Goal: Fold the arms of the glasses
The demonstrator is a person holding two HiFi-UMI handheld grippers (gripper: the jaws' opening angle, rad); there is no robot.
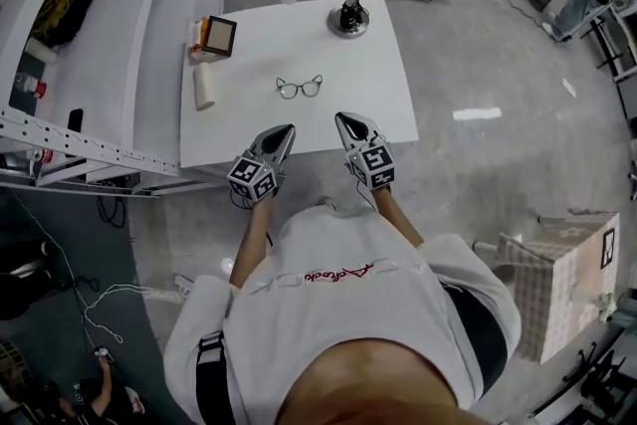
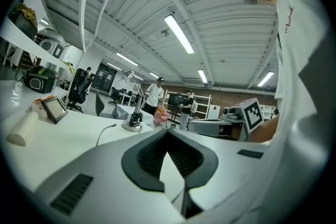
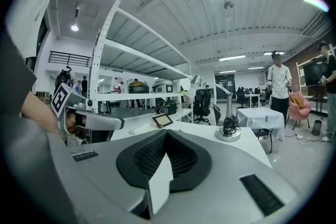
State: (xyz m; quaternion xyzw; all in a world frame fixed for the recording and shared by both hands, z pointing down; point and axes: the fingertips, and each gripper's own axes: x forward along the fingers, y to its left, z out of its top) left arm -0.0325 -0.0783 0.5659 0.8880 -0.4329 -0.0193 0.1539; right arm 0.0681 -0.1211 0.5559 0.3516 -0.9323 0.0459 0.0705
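Grey left hand-held gripper (image 1: 287, 131) and right hand-held gripper (image 1: 341, 119) are both fully closed and hold nothing, tips over the near edge of the white surface (image 1: 383, 105). Glasses (image 1: 299, 87) lie mid-surface just beyond, arms seemingly unfolded. Lamp base (image 1: 348, 19) sits at the far edge.

An open laboratory workshop is indicated by white metal shelving (image 3: 104, 55), worktables (image 1: 259, 124) (several), office chairs (image 3: 202, 105) and ceiling strip lights (image 2: 178, 34).

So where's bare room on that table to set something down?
Right of the glasses, below the lamp base, the table is bare to its edge. The strip between the glasses and the left tongs and right tongs is free too. Far left is crowded: frame, white roll.
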